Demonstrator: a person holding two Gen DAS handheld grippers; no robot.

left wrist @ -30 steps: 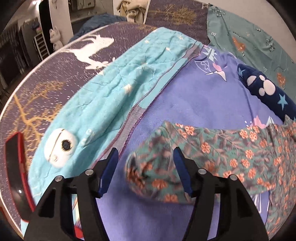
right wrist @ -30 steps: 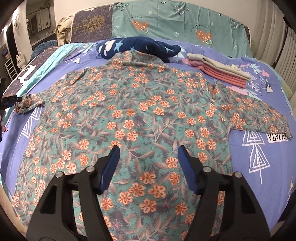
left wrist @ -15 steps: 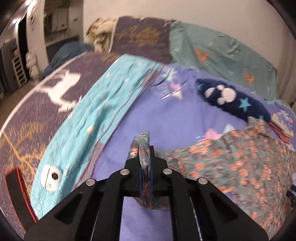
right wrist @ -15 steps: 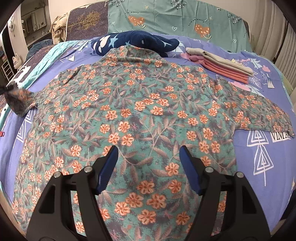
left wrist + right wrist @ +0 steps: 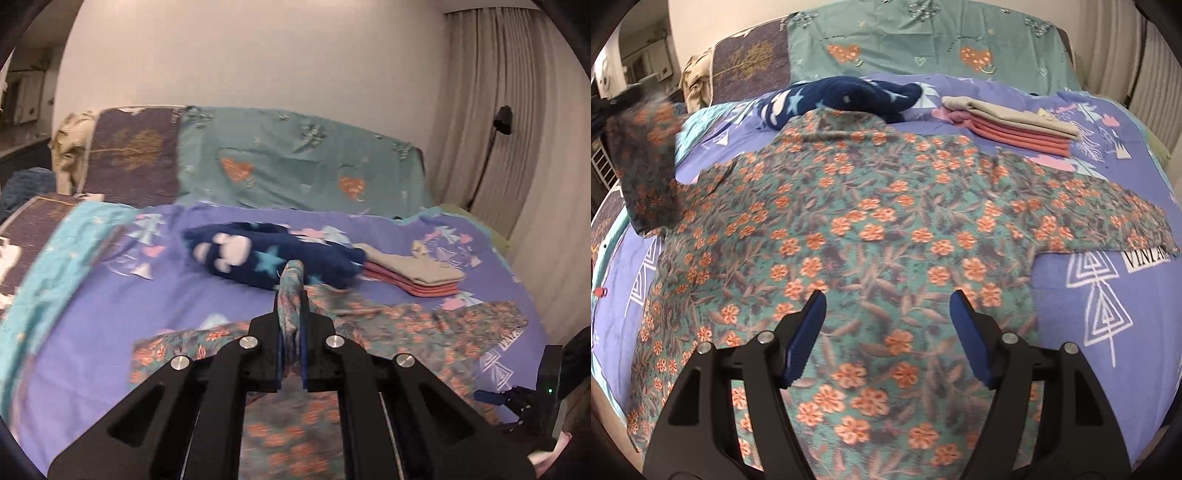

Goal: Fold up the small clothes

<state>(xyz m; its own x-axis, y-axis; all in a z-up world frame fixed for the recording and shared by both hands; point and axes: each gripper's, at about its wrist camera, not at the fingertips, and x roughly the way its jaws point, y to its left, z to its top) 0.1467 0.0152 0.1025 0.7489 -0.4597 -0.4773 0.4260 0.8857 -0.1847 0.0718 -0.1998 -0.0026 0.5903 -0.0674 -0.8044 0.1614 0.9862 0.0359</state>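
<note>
1. The right tongs [image 5: 888, 332] hover over the near hem of the floral shirt [image 5: 886, 229], jaws wide apart with nothing gripped; only shirt fabric lies below the gap.
2. The shirt lies spread flat on the bed [image 5: 1108, 295], its right sleeve stretched out to the right.
3. The left tongs [image 5: 291, 332] are clamped tight on the left sleeve [image 5: 646, 166], which is lifted clear of the bed at the left.
4. Farther off, touching the collar, lies a navy star-print fleece [image 5: 849, 96].
5. Just right of it sits a stack of folded clothes [image 5: 1012, 125], beige on pink.
</note>
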